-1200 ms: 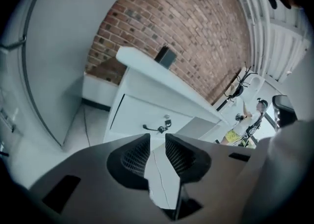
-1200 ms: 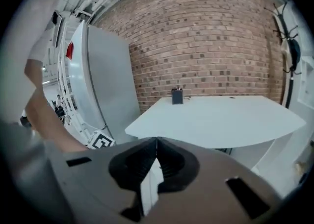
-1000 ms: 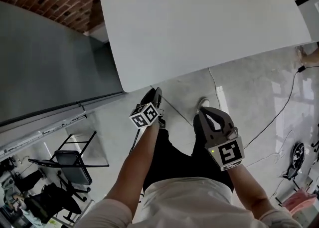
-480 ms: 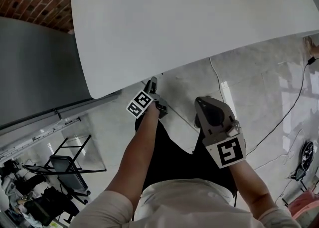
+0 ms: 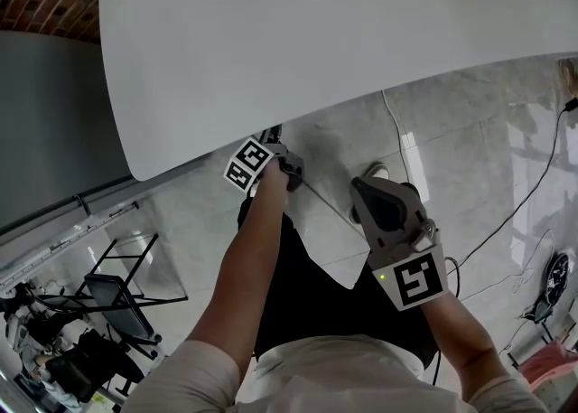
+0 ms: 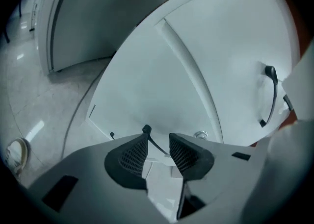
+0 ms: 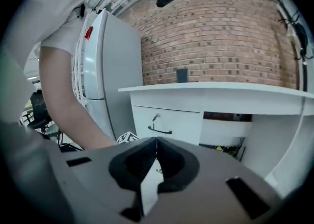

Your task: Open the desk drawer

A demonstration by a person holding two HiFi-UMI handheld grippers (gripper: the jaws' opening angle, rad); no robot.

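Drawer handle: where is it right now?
In the right gripper view, the dark drawer handle sits on the white drawer front under the left end of the desk top, just below a small lock.

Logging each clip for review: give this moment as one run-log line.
left gripper: open, drawer handle ahead between jaws, ungripped | right gripper: shut, empty | drawer: closed

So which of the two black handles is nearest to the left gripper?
The handle between the left gripper's open jaws; the other handle sits far right.
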